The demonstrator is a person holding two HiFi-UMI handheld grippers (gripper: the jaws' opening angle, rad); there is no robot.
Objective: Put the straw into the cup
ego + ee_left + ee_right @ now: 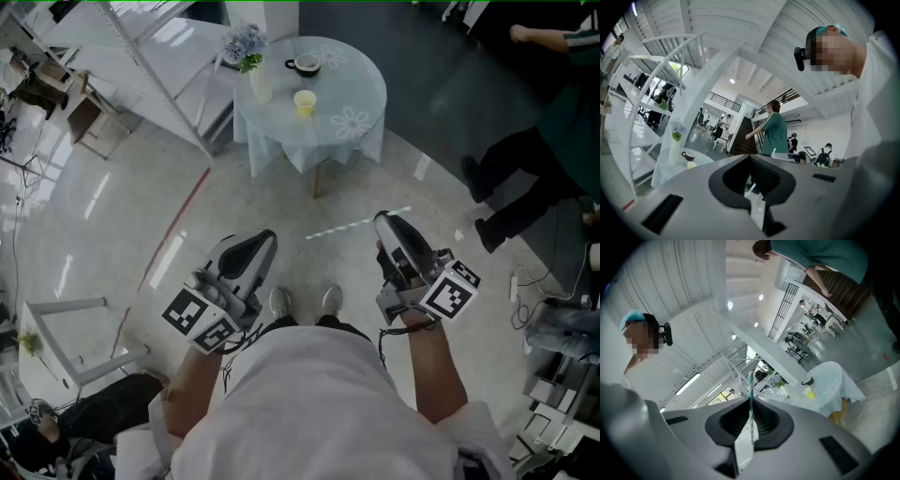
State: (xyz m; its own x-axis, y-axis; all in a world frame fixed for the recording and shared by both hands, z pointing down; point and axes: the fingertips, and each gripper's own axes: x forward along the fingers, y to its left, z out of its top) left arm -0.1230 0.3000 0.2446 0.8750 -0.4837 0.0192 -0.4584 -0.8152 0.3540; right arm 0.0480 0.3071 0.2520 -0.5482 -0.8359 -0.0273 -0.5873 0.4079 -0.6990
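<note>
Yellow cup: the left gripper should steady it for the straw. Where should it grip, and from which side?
The yellow cup stands upright, mouth open, vase left, mug behind: probably grip its side wall below the rim, coming level from the near edge of the table.

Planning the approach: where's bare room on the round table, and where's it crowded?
Free: right half of the table, from the yellow cup to the right rim; only printed flowers there. Crowded: left to middle, where vase, dark mug and yellow cup cluster.
</note>
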